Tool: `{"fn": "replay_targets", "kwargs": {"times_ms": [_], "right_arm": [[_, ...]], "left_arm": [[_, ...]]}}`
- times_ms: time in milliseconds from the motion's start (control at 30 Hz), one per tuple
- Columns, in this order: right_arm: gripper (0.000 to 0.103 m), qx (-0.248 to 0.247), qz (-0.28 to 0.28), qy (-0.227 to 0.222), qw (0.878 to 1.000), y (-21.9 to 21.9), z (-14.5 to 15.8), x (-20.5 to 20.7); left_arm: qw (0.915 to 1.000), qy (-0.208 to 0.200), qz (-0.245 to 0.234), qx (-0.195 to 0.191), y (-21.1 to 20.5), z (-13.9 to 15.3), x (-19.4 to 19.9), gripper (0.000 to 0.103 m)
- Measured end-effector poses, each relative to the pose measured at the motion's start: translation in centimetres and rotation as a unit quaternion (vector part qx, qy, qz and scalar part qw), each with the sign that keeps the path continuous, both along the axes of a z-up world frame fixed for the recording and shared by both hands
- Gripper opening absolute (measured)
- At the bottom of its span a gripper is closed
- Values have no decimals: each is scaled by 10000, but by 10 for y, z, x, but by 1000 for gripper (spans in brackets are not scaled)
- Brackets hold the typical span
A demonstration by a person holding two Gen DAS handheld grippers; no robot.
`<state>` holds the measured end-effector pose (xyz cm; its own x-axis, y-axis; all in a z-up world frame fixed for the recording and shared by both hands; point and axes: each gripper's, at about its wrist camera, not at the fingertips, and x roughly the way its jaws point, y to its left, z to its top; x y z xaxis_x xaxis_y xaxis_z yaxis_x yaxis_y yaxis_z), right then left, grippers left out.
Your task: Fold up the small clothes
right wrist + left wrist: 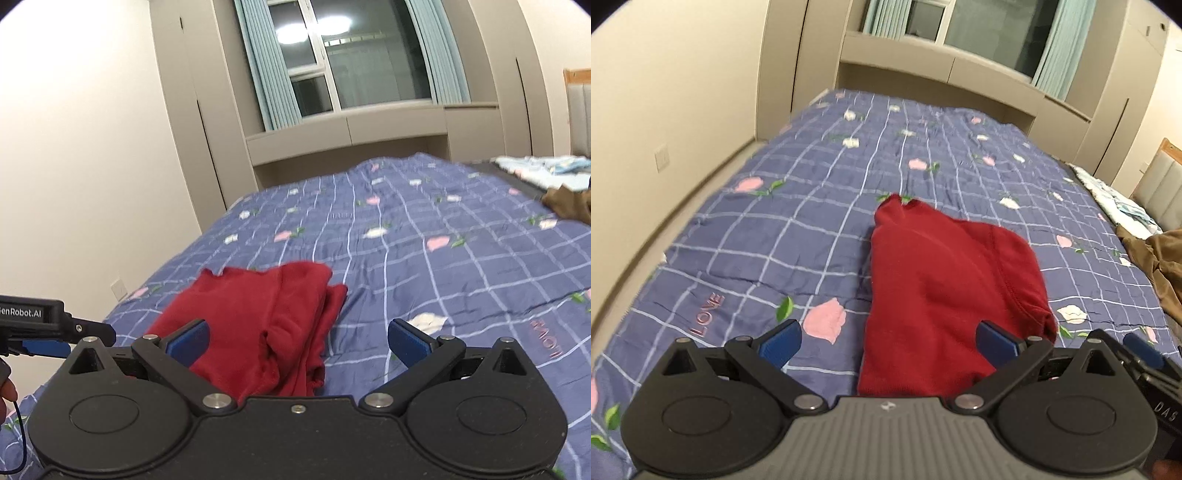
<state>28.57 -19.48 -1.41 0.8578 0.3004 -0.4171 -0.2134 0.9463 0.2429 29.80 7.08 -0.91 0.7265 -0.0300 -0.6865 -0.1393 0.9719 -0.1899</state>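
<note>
The red garment [945,295] lay folded on the blue checked bed cover [775,229], closer to the near edge than to the far edge by the window [354,66]. The left gripper [888,345] and the right gripper [297,341] both stood wide apart above it and grasped nothing. A brown cloth [569,203] lay near the right edge.

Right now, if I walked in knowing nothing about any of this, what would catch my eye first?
The dark red garment, folded into a bundle, lies on the blue checked bedspread printed with pink and white flowers. Near the camera the left claw and the right claw both stand wide open with blue fingertips, gripping nothing. Beyond the bed, a window with pale blue curtains reflects a ceiling light.
</note>
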Motion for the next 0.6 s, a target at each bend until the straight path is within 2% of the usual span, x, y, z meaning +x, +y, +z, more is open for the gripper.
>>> {"fn": "replay_targets", "kwargs": {"times_ms": [333, 600], "right_arm": [[102, -182, -32, -476, 9987, -6, 24, -51], [103, -326, 25, -683, 9971, -5, 32, -98]], "left_arm": [[9983, -468, -108, 324, -17, 18, -49, 102], [9959, -780, -241, 398, -26, 23, -97, 102]]}}
